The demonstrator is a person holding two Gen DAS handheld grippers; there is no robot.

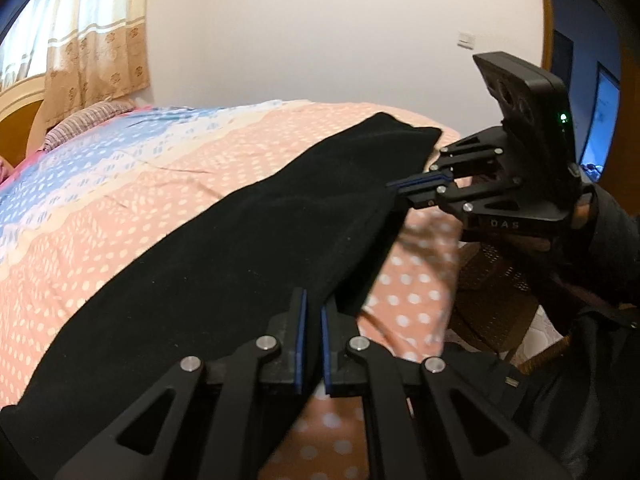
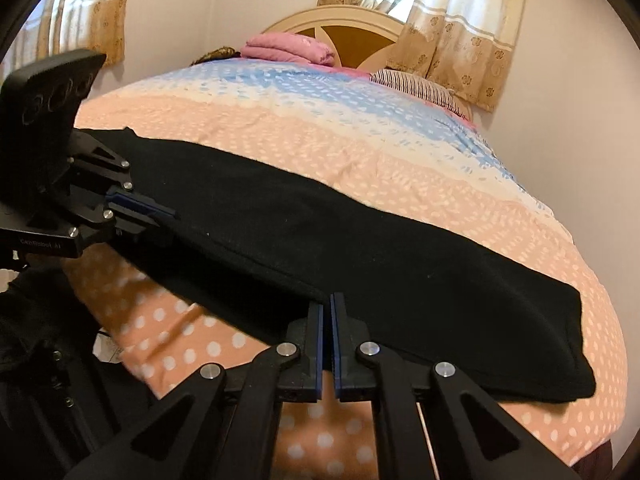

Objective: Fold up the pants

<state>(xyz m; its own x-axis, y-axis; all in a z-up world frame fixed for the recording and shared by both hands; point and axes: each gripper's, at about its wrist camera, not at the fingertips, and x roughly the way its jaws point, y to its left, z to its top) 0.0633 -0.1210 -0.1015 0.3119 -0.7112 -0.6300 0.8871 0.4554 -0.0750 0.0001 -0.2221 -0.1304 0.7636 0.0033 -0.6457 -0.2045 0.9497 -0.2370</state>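
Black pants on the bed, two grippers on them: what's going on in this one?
A person is folding black pants that lie stretched across a polka-dot bedspread. The left gripper and the right gripper are each shut on the near edge of the fabric, at separate spots along it. That edge is lifted slightly off the bed; no fold has been laid over yet.

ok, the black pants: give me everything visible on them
The black pants look like soft, matte, slightly fuzzy fabric, laid as one long flat band across the dotted pink bedspread near the bed's front edge. A stitched hem runs along the near long edge; the end toward the right gripper's side is squared off. The left gripper and right gripper each have their jaws shut on that near edge, at separate spots. Nothing else touches them.
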